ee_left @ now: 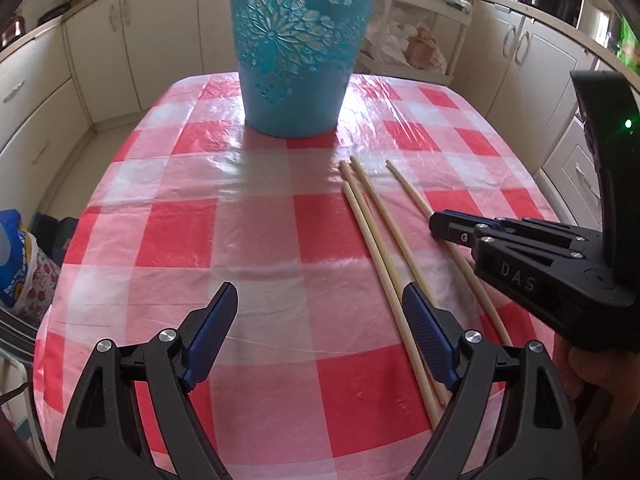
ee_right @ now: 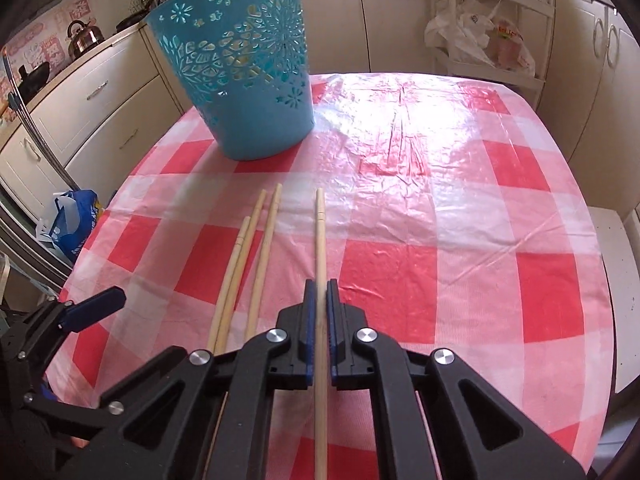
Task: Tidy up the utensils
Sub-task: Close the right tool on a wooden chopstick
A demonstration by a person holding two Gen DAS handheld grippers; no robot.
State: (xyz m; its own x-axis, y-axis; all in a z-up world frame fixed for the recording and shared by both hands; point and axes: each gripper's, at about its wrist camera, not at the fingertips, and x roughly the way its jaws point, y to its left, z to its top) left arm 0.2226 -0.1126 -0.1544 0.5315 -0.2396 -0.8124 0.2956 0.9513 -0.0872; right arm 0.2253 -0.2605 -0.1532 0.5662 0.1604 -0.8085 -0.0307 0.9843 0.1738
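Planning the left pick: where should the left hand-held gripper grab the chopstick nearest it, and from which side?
Take the nearest chopstick around mid-length, from above, pads either side of the shaft. It lies flat on the tablecloth, long and thin, running away from the open left hand-held gripper. A second stick lies tight against it, so probably nudge them apart or take both.

Turquoise floral bucket (ee_left: 298, 52); red-checked tablecloth (ee_left: 240, 240); pale chopsticks (ee_left: 380, 248)

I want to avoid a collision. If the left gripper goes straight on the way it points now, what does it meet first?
Most likely the checked tablecloth: the open left gripper points down at bare cloth. The chopsticks lie just beside its right finger, and the blue basket stands farther on. Depth is hard to judge.
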